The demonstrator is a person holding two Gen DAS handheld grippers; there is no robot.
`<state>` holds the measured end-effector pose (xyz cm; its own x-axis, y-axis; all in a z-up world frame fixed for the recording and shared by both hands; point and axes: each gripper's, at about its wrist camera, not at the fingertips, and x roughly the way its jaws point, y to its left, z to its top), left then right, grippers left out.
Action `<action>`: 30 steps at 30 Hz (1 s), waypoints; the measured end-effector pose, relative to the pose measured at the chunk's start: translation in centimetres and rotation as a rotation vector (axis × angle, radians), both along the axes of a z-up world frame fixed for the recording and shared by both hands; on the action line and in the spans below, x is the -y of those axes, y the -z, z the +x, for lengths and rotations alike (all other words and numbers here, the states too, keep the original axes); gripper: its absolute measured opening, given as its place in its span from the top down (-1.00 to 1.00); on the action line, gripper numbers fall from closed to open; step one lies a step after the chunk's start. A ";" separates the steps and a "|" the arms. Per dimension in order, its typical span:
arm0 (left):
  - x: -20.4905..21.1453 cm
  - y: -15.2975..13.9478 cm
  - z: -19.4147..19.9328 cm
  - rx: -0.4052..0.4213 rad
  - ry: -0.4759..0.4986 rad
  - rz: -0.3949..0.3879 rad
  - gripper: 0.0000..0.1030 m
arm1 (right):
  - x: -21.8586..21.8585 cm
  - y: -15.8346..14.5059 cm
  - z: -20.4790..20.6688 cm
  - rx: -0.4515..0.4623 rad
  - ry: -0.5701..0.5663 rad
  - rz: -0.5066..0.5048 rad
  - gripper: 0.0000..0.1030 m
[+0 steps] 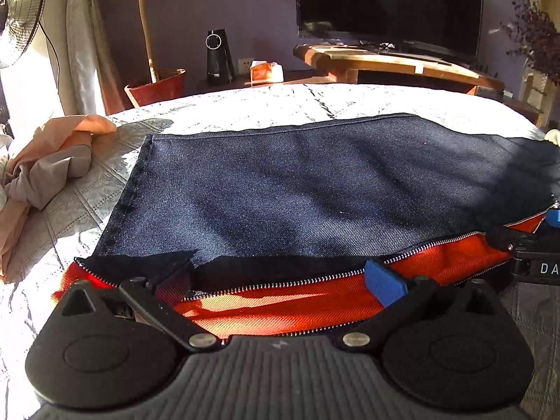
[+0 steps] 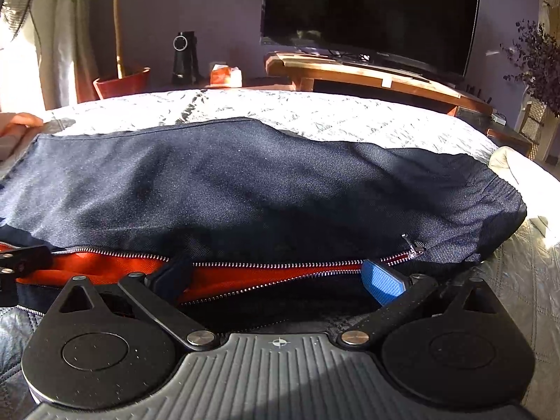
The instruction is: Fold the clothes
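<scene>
A dark navy jacket (image 1: 315, 182) with orange lining (image 1: 280, 308) and a silver zipper (image 1: 297, 280) lies spread flat on the quilted bed. My left gripper (image 1: 280, 280) stands open at the jacket's near zipper edge, which runs across between its wide-apart fingers. One blue pad (image 1: 385, 285) rests by the zipper teeth; the other finger is partly under a navy flap. Further right along the same edge (image 2: 273, 266), my right gripper (image 2: 276, 280) is also open and holds nothing, and its blue pad (image 2: 383, 281) sits near the zipper pull (image 2: 414, 245).
The pale quilted bedspread (image 1: 280, 105) shows around the jacket. A heap of peach and grey clothes (image 1: 52, 164) lies at the left. A pale garment (image 2: 514, 171) sits at the bed's right edge. Beyond the bed are a television (image 2: 367, 14), a wooden stand (image 2: 367, 73) and a potted plant (image 1: 155, 87).
</scene>
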<state>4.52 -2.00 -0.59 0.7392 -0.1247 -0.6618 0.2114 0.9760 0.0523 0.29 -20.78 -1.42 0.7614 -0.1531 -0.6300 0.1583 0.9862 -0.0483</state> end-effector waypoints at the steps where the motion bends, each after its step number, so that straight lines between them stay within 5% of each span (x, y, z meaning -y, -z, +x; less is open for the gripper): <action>1: -0.1 0.0 0.0 0.003 0.000 0.000 -1.00 | 0.0 0.0 0.0 0.000 0.000 0.000 -0.99; 30: -0.3 0.4 -0.7 0.034 -0.002 -0.014 -1.00 | 0.0 0.0 0.0 0.000 0.000 0.001 -0.99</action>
